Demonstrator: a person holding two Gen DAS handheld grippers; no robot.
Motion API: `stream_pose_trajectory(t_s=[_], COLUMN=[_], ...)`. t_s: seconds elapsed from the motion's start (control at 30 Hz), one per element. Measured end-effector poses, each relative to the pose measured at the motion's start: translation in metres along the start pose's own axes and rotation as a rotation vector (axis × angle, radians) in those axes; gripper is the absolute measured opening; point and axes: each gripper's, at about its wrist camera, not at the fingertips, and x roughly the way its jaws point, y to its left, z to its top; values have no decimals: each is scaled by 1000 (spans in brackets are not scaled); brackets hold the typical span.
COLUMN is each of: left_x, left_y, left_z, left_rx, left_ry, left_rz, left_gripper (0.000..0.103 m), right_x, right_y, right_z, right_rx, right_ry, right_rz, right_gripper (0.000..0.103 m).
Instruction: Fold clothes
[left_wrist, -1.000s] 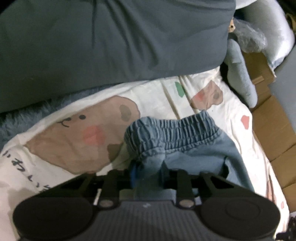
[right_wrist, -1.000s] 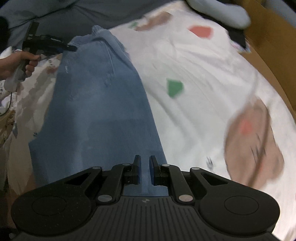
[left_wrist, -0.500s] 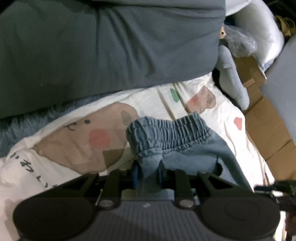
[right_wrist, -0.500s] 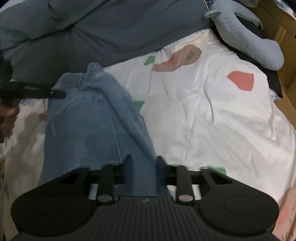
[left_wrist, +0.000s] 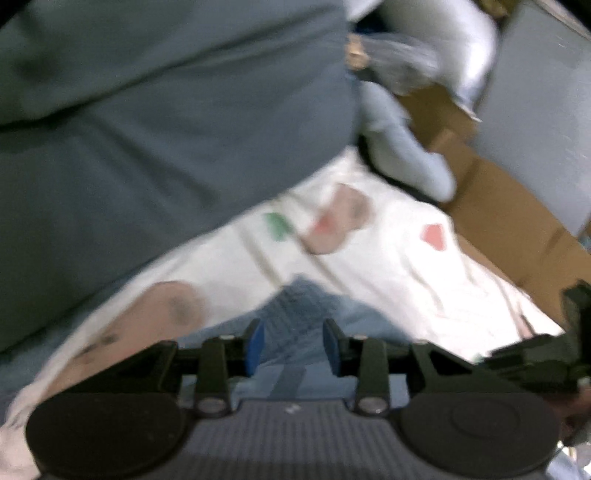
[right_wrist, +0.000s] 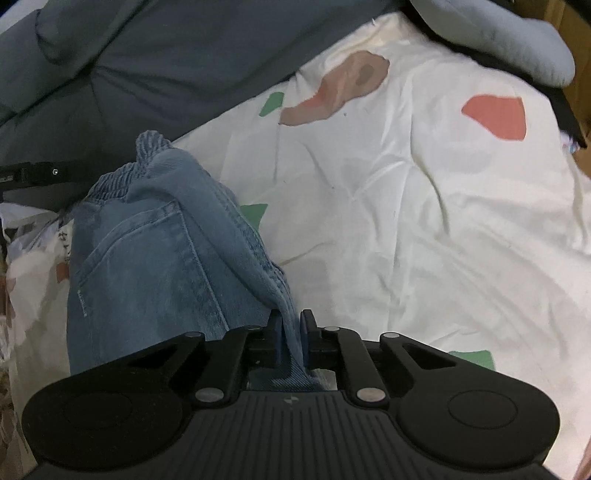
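The bed (right_wrist: 424, 229) under its white printed sheet carries everything here, with one dark grey duvet (right_wrist: 166, 62) heaped along the far side and one pale blue plush toy (right_wrist: 517, 44) at the far right. One garment is in play: a pair of blue jeans (right_wrist: 155, 258) lying at the near left of the sheet, elastic waistband at the far end, back pocket up.

Two tools are at work. The right tool (right_wrist: 291, 341) is nearly closed, pinching a ridge of denim at the jeans' right edge. The left tool (left_wrist: 291, 343) stands open with denim between its fingers, gripping nothing, though that view is blurred.

By my reading, a fold is under way. Next the pinched edge likely needs carrying across the jeans, kept taut so the layers land square.
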Motion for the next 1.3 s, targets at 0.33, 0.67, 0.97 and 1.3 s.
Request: stream_pose_trajectory(t_s=[0.33, 0.67, 0.97, 1.3], left_x=[61, 88, 18, 3], left_y=[-28, -23, -22, -48], left_z=[1, -12, 10, -31], left_rx=[112, 244, 163, 180], left_ry=[52, 81, -34, 8], left_rz=[-52, 38, 9, -31], left_gripper=[34, 14, 17, 27], right_x=[6, -6, -30, -2], right_y=[7, 8, 30, 76], right_z=[7, 12, 24, 20], right_rx=[-14, 19, -24, -187], right_ry=[-9, -63, -171, -144], right_rz=[25, -33, -9, 46], right_gripper=[8, 17, 19, 39])
